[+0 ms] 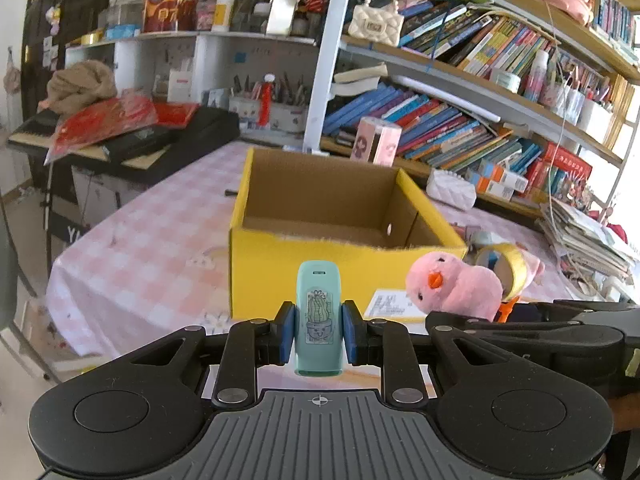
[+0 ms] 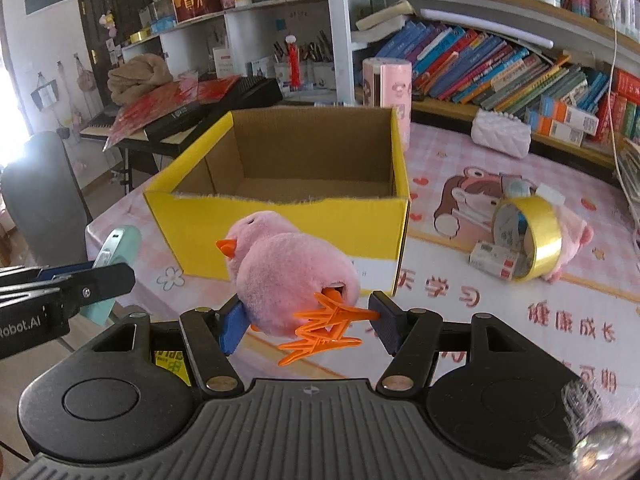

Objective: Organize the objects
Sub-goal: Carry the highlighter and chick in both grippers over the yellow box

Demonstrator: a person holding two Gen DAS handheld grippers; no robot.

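Observation:
My left gripper [image 1: 319,330] is shut on a teal stapler-like case with a cactus sticker [image 1: 319,312], held upright in front of the open yellow cardboard box [image 1: 280,256]. My right gripper [image 2: 308,326] is shut on a pink plush chick with orange feet [image 2: 288,276], held above the table just before the same box [image 2: 280,220]. The chick also shows in the left wrist view [image 1: 456,284], and the teal case shows at the left of the right wrist view [image 2: 120,248]. The box looks empty inside.
A roll of yellow tape [image 2: 536,232], a small carton [image 2: 494,260] and a pink plush lie on the checked tablecloth at the right. A white quilted pouch [image 2: 500,132] sits near the bookshelf. A keyboard with red paper [image 2: 180,108] stands at the left.

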